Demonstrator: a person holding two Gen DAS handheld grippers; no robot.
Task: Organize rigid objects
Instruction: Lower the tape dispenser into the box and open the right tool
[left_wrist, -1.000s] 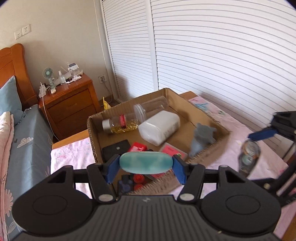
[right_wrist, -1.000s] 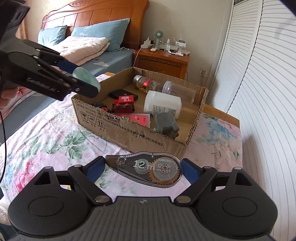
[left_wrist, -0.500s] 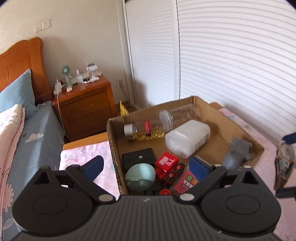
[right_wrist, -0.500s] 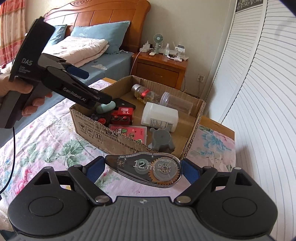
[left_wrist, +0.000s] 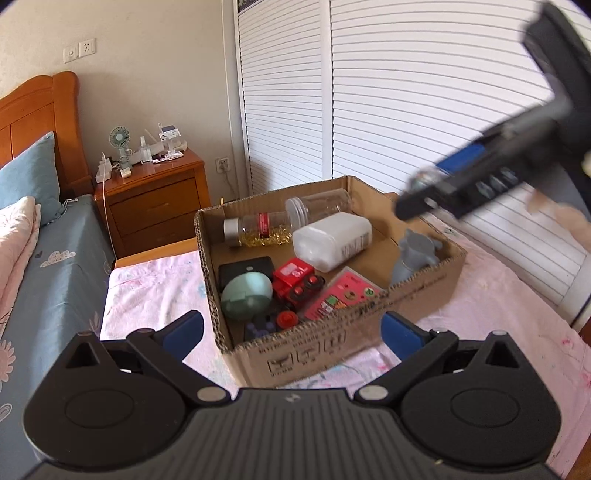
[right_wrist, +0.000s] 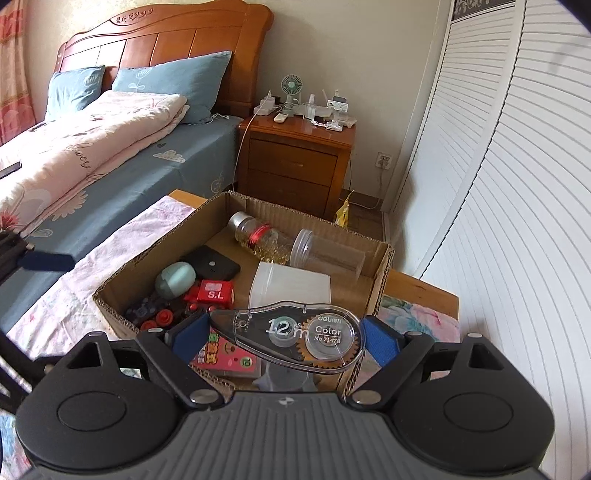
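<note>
A cardboard box (left_wrist: 424, 291) sits on the floral cloth and holds several rigid objects. A pale green egg-shaped case (left_wrist: 246, 291) lies in its near left corner, and it also shows in the right wrist view (right_wrist: 175, 278). My left gripper (left_wrist: 291, 330) is open and empty, just in front of the box. My right gripper (right_wrist: 286, 334) is shut on a clear correction tape dispenser (right_wrist: 295, 334) and holds it above the box's near part (right_wrist: 380, 273). In the left wrist view the right gripper (left_wrist: 436, 184) hovers over the box's far right side.
In the box lie a glass bottle (left_wrist: 258, 230), a clear jar (left_wrist: 317, 208), a white bottle (left_wrist: 332, 240), a red toy (left_wrist: 297, 282), a pink card pack (left_wrist: 341, 295), a black case (left_wrist: 245, 267) and a grey piece (left_wrist: 415, 253). A wooden nightstand (right_wrist: 295, 162) and bed (right_wrist: 110, 155) stand behind.
My left gripper opened and dropped the green egg case into the box, then drew back. My right gripper carried the tape dispenser forward to above the box.
</note>
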